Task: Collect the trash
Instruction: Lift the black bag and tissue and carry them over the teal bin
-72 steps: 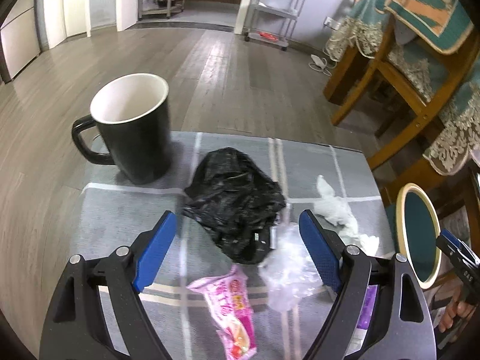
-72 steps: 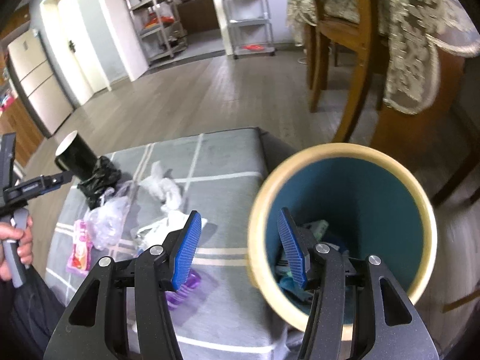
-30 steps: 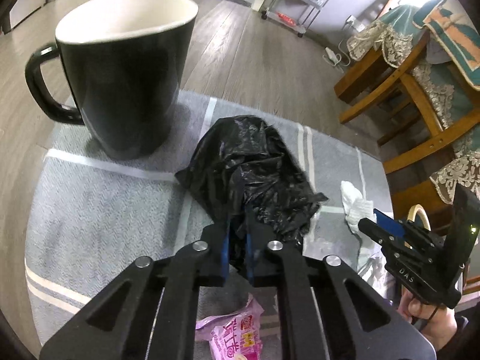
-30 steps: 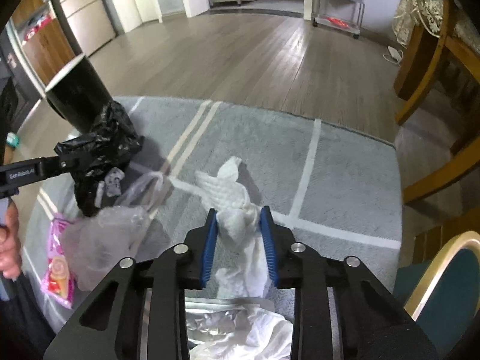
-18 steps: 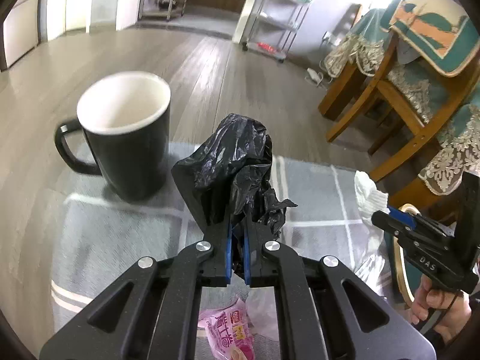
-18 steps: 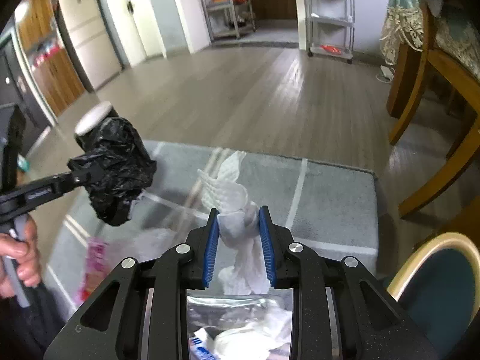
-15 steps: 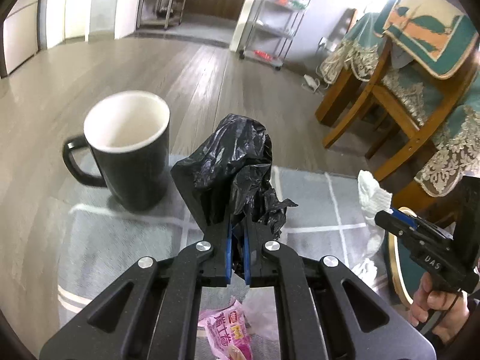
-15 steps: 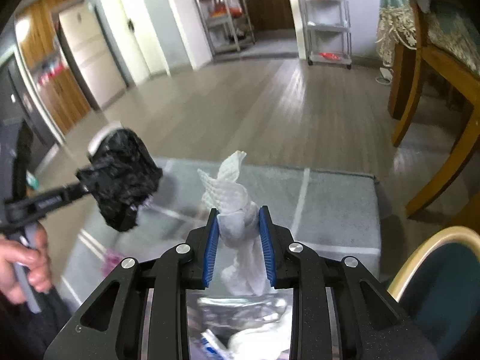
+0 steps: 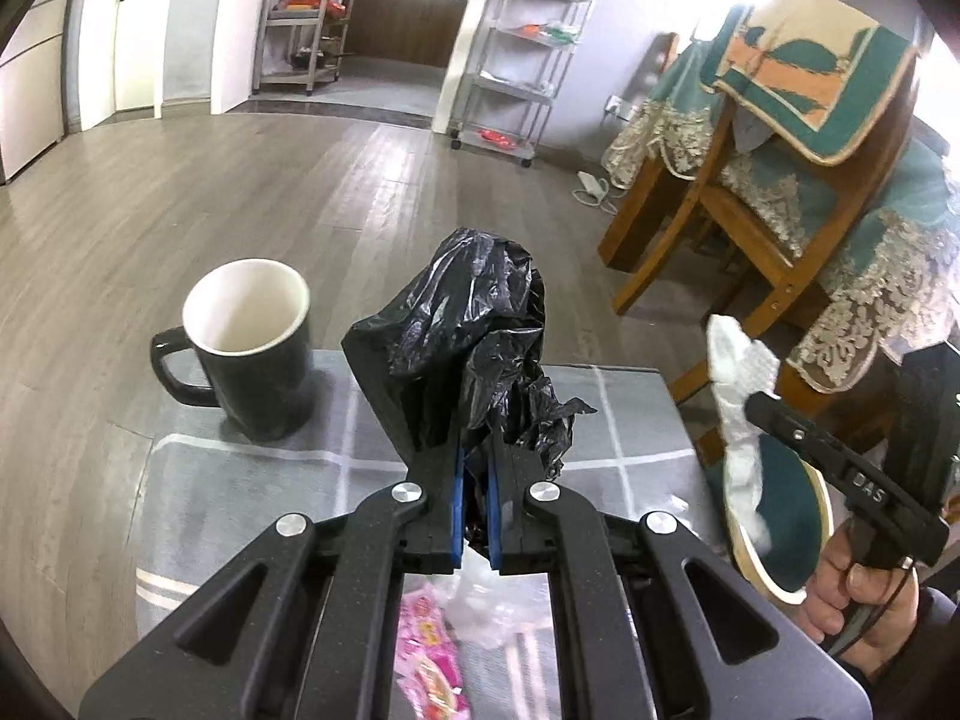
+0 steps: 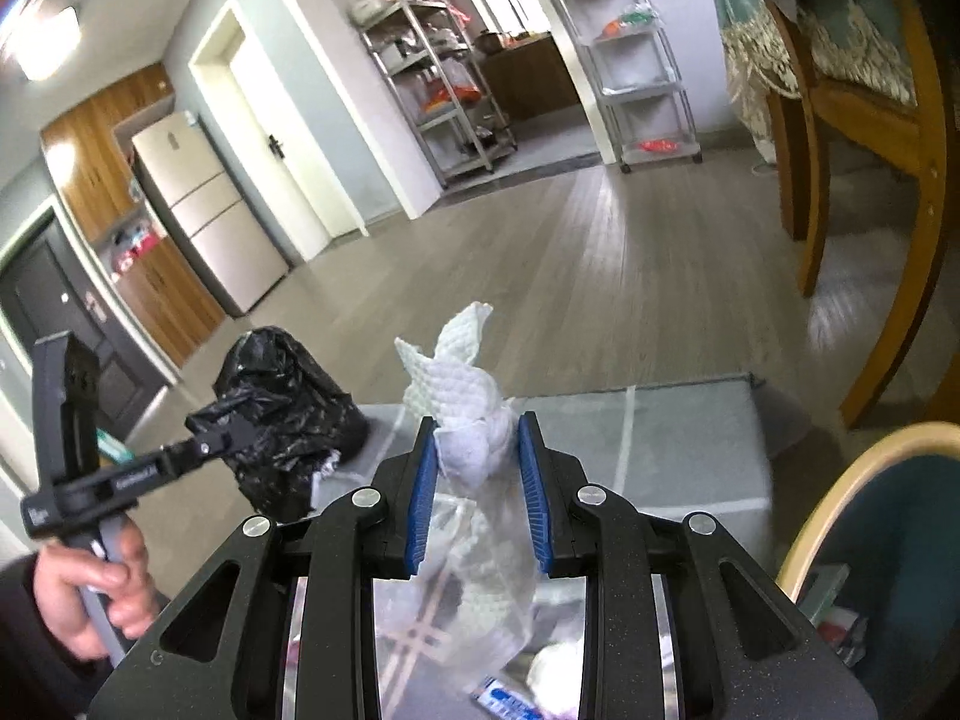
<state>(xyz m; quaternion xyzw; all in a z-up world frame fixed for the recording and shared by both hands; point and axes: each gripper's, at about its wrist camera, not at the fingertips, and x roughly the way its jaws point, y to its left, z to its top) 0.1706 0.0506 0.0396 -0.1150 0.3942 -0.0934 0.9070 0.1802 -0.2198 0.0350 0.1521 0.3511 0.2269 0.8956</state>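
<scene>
My left gripper (image 9: 474, 468) is shut on a crumpled black plastic bag (image 9: 462, 336) and holds it above the grey checked table (image 9: 252, 480). My right gripper (image 10: 477, 450) is shut on a white paper towel (image 10: 462, 396), lifted off the table. In the left wrist view the towel (image 9: 741, 396) hangs over the teal bin with a cream rim (image 9: 780, 516) at the table's right side. The bin also shows in the right wrist view (image 10: 888, 534), lower right. The black bag shows in the right wrist view (image 10: 282, 414) at left.
A black mug (image 9: 246, 348) stands at the table's far left. A pink snack wrapper (image 9: 426, 666) and a clear plastic bag (image 9: 498, 600) lie near the front edge. Wooden chairs with lace covers (image 9: 780, 192) stand to the right.
Both grippers closed on their items and lifted them off the table. The right gripper carried the towel to the right, over the bin. The left one rose with the black bag.
</scene>
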